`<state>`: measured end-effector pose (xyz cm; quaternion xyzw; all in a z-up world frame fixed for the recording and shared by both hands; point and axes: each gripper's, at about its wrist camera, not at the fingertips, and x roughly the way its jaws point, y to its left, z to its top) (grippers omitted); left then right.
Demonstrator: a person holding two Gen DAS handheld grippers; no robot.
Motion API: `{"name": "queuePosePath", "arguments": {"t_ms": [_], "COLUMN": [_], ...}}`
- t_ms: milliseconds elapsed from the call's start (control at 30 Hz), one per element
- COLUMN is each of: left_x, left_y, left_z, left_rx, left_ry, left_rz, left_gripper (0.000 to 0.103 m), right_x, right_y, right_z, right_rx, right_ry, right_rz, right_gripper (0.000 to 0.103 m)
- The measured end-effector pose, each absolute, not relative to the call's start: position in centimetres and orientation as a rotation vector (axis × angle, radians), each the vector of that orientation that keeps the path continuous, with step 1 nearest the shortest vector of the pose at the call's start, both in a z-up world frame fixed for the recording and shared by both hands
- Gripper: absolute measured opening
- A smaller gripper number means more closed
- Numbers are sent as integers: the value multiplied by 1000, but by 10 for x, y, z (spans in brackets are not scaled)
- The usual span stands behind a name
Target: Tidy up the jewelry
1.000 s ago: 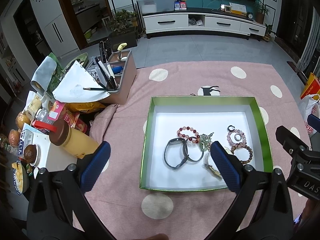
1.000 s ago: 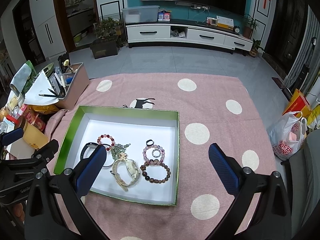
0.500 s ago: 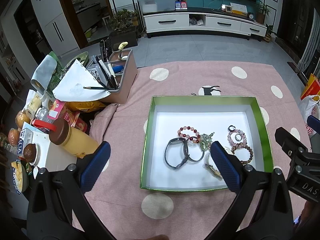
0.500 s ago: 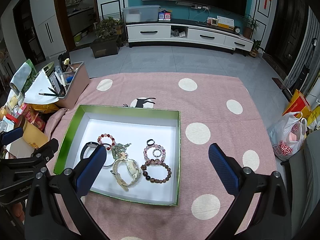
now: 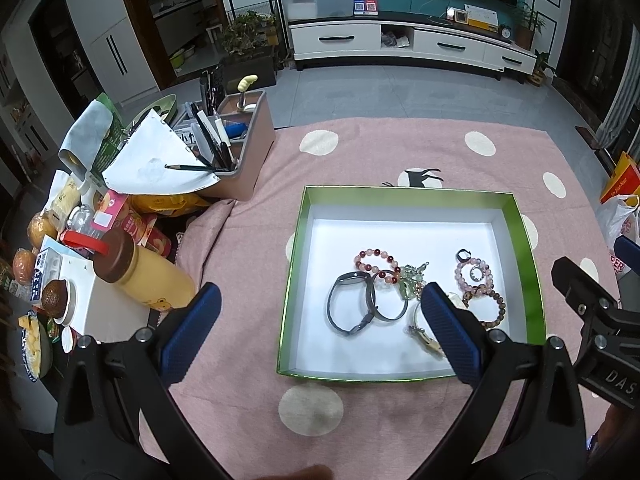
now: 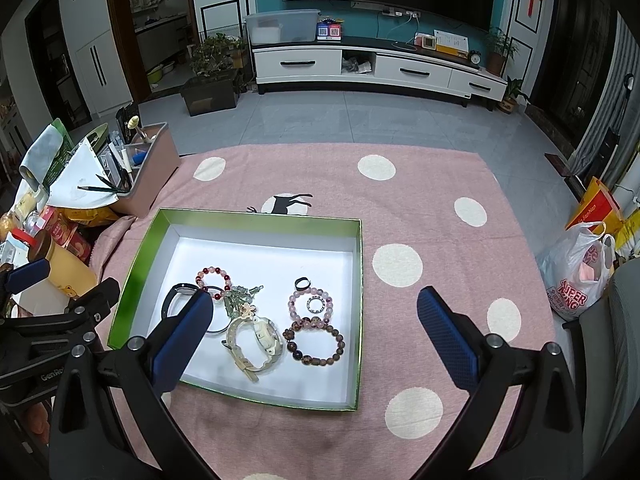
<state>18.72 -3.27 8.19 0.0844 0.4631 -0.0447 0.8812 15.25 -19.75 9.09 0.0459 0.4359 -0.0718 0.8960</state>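
Left view: the left gripper (image 5: pixel 320 336) gapes empty above the box (image 5: pixel 296 272), where bracelets (image 5: pixel 376 266) lie clustered. Right view: the right gripper (image 6: pixel 316 330) also gapes empty; the watch (image 6: pixel 252 338) looks light and floppy, best pinched across 1 strap.

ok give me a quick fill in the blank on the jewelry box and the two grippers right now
1. The jewelry lies in a box whose walls are ____ inside.
2. The small black ring lies just above the ____ bead bracelet.
3. Both the left hand-held gripper and the right hand-held gripper are ____ and hold nothing.
4. The box sits on a pink cloth with ____ dots.

Missing words: green; pink; open; white
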Motion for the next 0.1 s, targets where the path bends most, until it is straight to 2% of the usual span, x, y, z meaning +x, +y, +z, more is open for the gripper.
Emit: {"name": "queuePosePath", "arguments": {"t_ms": [100], "left_x": [187], "left_y": [-32], "left_z": [82], "left_rx": [175], "left_ry": [965], "left_rz": [-92], "left_gripper": [101], "right_x": [153], "right_y": [-197], "right_z": [91], "right_rx": [94], "right_ry": [905], "right_rz": [-148], "right_gripper": [102]}}
